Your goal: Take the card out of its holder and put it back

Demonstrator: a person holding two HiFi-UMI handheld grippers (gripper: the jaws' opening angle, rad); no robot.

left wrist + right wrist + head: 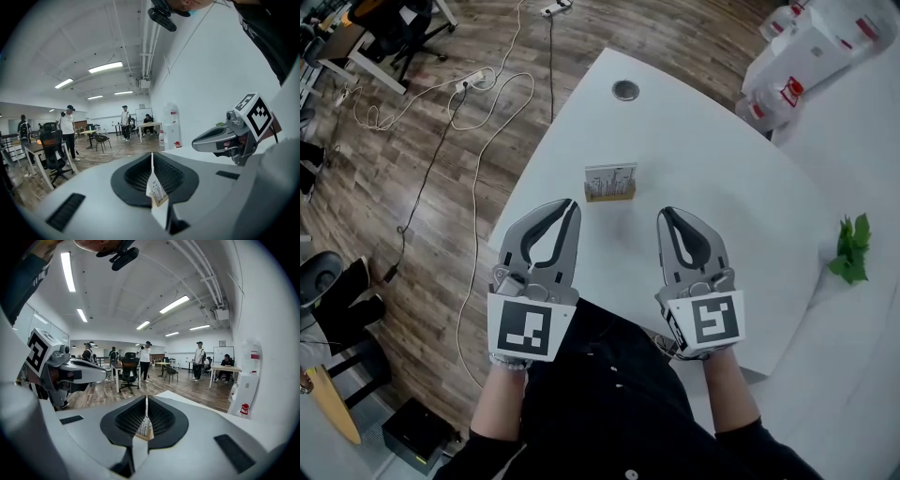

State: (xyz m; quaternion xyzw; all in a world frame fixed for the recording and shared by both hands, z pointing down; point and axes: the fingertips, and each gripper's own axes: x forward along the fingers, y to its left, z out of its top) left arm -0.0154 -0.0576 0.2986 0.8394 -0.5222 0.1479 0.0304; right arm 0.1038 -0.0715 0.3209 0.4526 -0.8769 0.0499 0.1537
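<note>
A white printed card (610,176) stands upright in a small wooden holder (610,196) on the white table (722,159). Both grippers hover side by side on the near side of it, apart from it, with nothing held. My left gripper (574,205) is shut, its tips just left of the holder and nearer to me. My right gripper (663,215) is shut too, to the holder's right. In the left gripper view the card (154,187) shows past the closed jaws of the left gripper (152,161). The right gripper view has the card (142,426) beyond the right gripper (146,401).
A round metal grommet (625,90) lies farther back on the table. White boxes (811,52) stand at the back right and a green plant sprig (851,248) at the right. Cables (478,103) run over the wooden floor left of the table. People and chairs stand far off.
</note>
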